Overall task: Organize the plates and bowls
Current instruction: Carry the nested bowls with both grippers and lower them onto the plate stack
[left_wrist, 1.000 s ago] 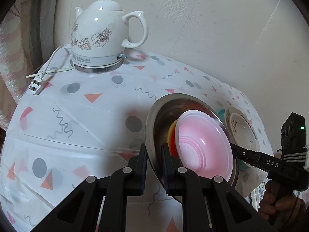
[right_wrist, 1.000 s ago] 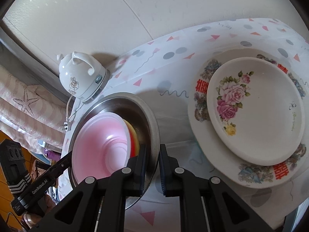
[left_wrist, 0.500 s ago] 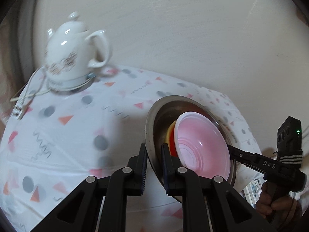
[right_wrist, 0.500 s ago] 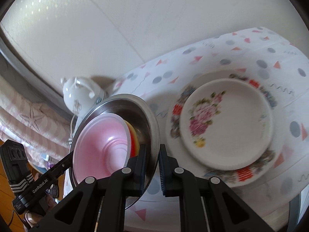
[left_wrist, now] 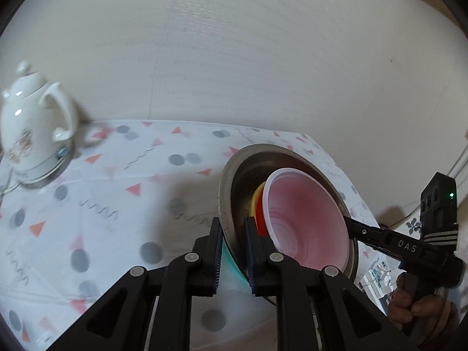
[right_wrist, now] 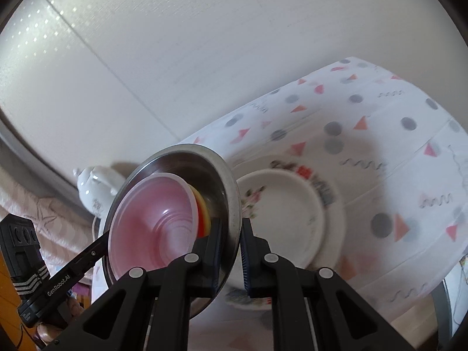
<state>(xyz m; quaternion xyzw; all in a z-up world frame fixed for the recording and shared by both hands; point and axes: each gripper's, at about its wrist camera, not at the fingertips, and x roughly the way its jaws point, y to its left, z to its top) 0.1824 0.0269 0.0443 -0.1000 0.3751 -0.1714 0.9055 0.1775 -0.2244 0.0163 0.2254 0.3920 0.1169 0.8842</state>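
**Steel basin lifted clear of the table**

Both grippers pinch the rim of the wide stainless-steel basin (left_wrist: 234,175) — the left gripper (left_wrist: 232,251) on one side, the right gripper (right_wrist: 229,251) opposite. A second ago it sat low by the floral plates; now it hangs tilted above the patterned tablecloth (left_wrist: 117,190), carried off. Inside nest a translucent pink plastic bowl (left_wrist: 304,219) and a yellow-and-red bowl (left_wrist: 257,204). The stacked white floral ceramic plates (right_wrist: 292,219) stay near the table's front edge, the white porcelain kettle (left_wrist: 32,122) at its far corner. Readable: "DAS", "GenRobot.AI".
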